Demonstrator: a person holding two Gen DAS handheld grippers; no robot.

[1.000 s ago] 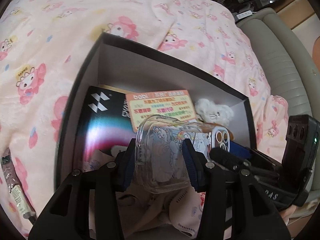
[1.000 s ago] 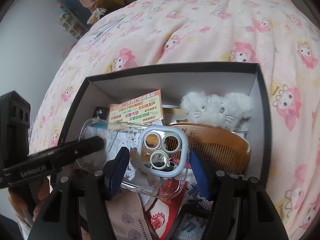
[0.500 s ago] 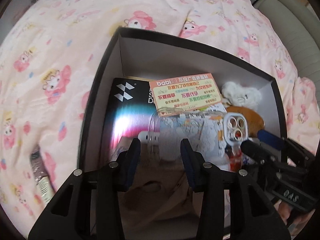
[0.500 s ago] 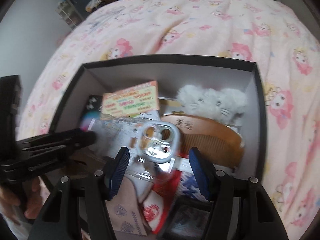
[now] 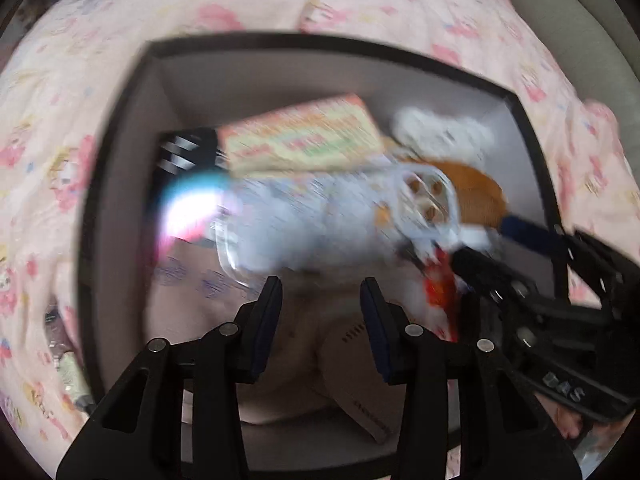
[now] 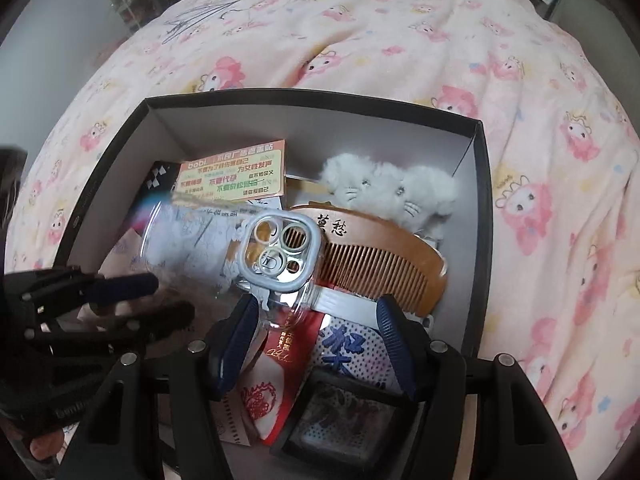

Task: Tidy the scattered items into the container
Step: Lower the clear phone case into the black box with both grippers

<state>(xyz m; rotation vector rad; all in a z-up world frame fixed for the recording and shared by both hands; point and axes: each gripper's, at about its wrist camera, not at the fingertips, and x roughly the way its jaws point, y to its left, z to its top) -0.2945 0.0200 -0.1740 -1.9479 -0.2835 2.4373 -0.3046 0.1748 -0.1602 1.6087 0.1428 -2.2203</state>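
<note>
A black-rimmed box (image 6: 484, 184) sits on the pink bedspread and holds several items. A clear phone case (image 6: 276, 252) lies inside it on top of the pile; it also shows, blurred, in the left wrist view (image 5: 320, 224). My left gripper (image 5: 320, 292) is open and empty just short of the case's near edge, and it shows at the left of the right wrist view (image 6: 136, 292). My right gripper (image 6: 316, 312) is open and empty over the case's camera end. The right gripper also shows at the right in the left wrist view (image 5: 516, 248).
In the box lie a wooden comb (image 6: 380, 256), a white plush toy (image 6: 392, 192), an orange card (image 6: 236, 174), a black booklet (image 5: 184, 152), red packets (image 6: 280, 360) and a beige mask (image 5: 360, 360). A small packet (image 5: 72, 368) lies on the bedspread left of the box.
Both grippers let go of the phone case, which now rests in the box. Both have pulled back and up from it; the left view is blurred by motion.
</note>
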